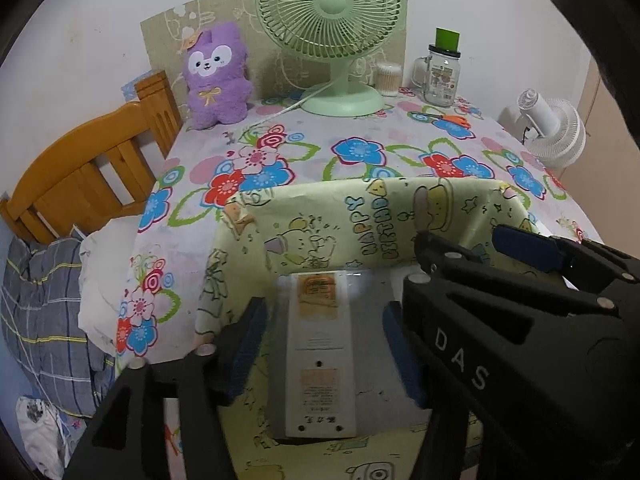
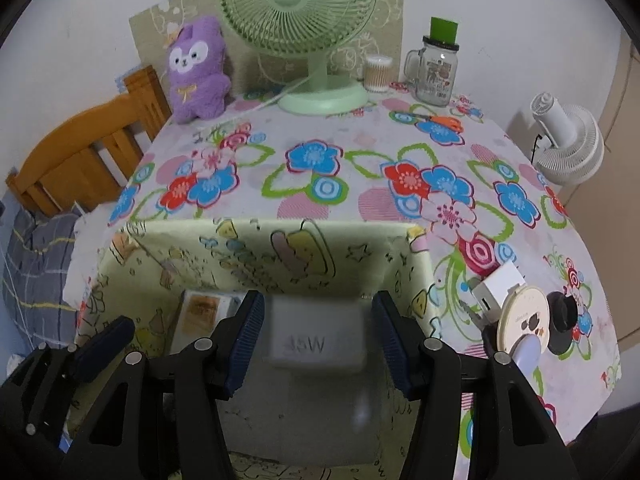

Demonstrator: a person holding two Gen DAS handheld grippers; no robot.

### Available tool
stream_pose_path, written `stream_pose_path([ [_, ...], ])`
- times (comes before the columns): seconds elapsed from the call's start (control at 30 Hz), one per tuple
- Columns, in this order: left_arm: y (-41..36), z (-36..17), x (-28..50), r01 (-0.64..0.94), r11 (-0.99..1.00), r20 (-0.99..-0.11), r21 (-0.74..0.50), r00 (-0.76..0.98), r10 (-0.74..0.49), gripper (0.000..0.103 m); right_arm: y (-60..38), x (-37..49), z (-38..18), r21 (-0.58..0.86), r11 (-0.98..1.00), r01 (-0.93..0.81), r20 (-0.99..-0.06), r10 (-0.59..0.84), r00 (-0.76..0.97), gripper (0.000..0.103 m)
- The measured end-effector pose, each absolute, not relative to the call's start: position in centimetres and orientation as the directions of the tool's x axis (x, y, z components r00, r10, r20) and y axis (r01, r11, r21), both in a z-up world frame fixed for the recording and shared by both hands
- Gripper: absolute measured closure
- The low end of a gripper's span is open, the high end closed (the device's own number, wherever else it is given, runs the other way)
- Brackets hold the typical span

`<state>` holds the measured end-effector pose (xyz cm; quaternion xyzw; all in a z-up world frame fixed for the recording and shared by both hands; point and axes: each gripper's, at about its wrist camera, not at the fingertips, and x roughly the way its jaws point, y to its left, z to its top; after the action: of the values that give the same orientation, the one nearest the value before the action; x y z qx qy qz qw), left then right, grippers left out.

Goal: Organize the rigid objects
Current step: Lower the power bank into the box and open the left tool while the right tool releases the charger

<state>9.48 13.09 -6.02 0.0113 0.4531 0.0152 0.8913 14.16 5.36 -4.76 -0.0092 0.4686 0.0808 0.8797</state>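
Observation:
A box lined with yellow cartoon paper (image 1: 320, 216) (image 2: 256, 248) stands at the near edge of the flowered table. In the left wrist view a white remote control (image 1: 320, 356) lies inside it, between the fingers of my open left gripper (image 1: 324, 344), not clamped. In the right wrist view a grey 35W charger block (image 2: 318, 340) lies on the box floor between the fingers of my open right gripper (image 2: 318, 340). The remote (image 2: 204, 312) shows to its left. The right gripper (image 1: 472, 248) also shows in the left view, and the left gripper (image 2: 100, 340) in the right view.
A white plug adapter (image 2: 496, 284), a round compact (image 2: 520, 320) and a black knob (image 2: 564, 320) lie right of the box. At the back stand a green fan (image 2: 316, 40), a purple plush (image 2: 196, 68), a swab jar (image 2: 378, 72), a glass mug (image 2: 436, 72) and orange scissors (image 2: 440, 120).

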Motion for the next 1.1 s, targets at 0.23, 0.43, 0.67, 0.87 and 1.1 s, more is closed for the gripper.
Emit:
stream_pose_path([
  [0.23,12.8,-5.6,9.6,0.004,1.000,-0.814,-0.001,0.581,-0.003,0.020,5.3,14.3,-4.3,0.102,0.979,-0.177,-0.833,0.181,0.522,0.030],
  [0.43,13.2,-5.1,9.2,0.003,1.000,-0.818,-0.027,0.575,-0.023,0.019,5.7,13.6,-3.8,0.075,0.976,-0.203,-0.827,0.175,0.534,0.018],
  [0.67,12.8,-4.1,8.5,-0.004,1.000,-0.802,-0.002,0.597,0.001,0.008,5.4,12.6,-2.7,0.049,0.977,-0.208,-0.813,0.160,0.559,0.011],
  [0.87,12.8,-3.5,7.8,-0.016,1.000,-0.794,0.000,0.607,0.009,0.006,5.5,11.8,-1.9,0.024,0.975,-0.223,-0.806,0.150,0.572,0.011],
  [1.1,12.5,-2.6,6.9,-0.014,1.000,-0.779,0.007,0.627,0.014,0.006,5.1,10.9,-0.8,0.020,0.972,-0.232,-0.791,0.157,0.591,0.011],
])
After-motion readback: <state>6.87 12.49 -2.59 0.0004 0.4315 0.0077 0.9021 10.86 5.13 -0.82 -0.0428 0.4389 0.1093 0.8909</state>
